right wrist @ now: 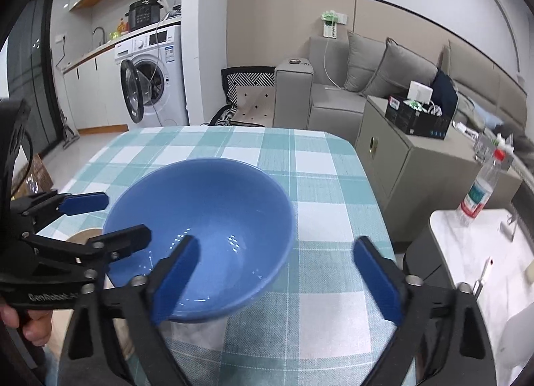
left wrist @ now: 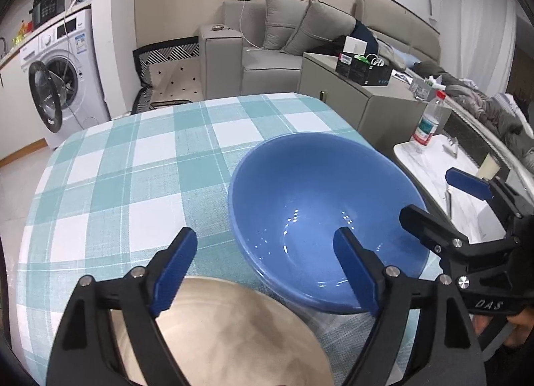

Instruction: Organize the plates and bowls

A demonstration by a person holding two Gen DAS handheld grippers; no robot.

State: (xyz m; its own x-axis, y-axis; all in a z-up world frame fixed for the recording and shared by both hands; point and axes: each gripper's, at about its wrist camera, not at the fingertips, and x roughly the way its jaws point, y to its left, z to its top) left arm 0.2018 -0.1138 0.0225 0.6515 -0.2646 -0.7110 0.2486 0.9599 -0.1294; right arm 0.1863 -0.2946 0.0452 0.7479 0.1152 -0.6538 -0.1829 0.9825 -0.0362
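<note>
Far half of the checked table is wide open, plenty of room to reach across. Near edge is crowded: blue bowl right beside the tan plate, both grippers bunched around them.

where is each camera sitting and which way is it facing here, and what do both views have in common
Left wrist view: rides the left gripper, angled down at the shiny blue bowl and round beige plate; its open blue-padded fingers show, with the right gripper at right.
Right wrist view: rides the right gripper, angled down at the bowl from its other side; its open fingers show, plus the left gripper and a hand.
Shared: bowl, teal checked tablecloth, white washing machine, grey sofa.
</note>
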